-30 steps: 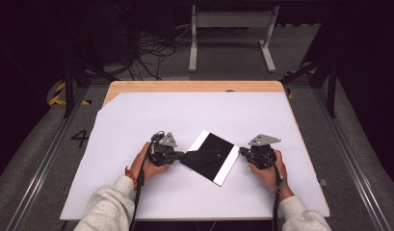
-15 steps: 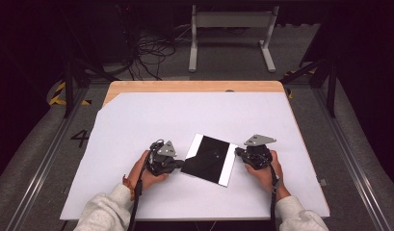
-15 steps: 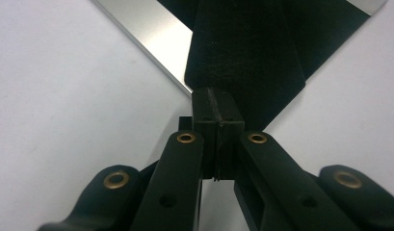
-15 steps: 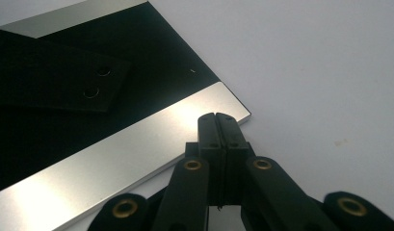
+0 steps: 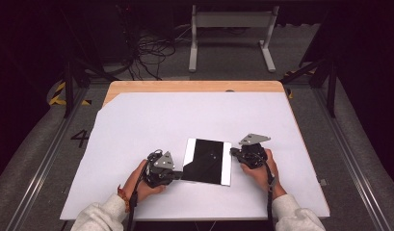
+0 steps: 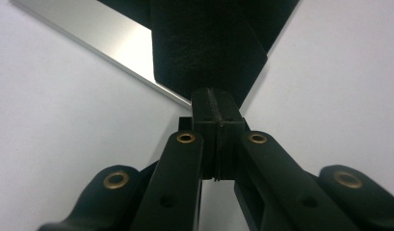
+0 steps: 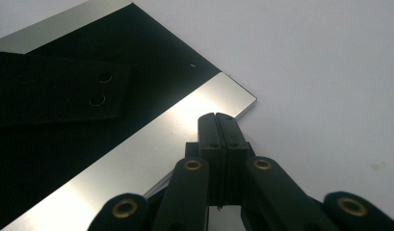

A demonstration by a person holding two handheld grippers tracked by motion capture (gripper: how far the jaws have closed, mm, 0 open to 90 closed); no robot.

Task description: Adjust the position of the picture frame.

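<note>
Both my grippers pressed shut against a flat black plate on the white table.

The plate [image 5: 206, 161] is a thin rectangle, matte black, with brushed silver strips along two edges, lying flat near the table's [image 5: 137, 125] front middle. A black strap [image 7: 55, 91] with two small holes lies across it. My left gripper [image 5: 173, 175] has its jaws fully closed, tips at the plate's lower left corner, holding nothing. My right gripper [image 5: 233, 153] is also closed and empty, tips over the shiny right strip near a corner. Table surface is smooth, plain white sheet; wood edge at the back.
</note>
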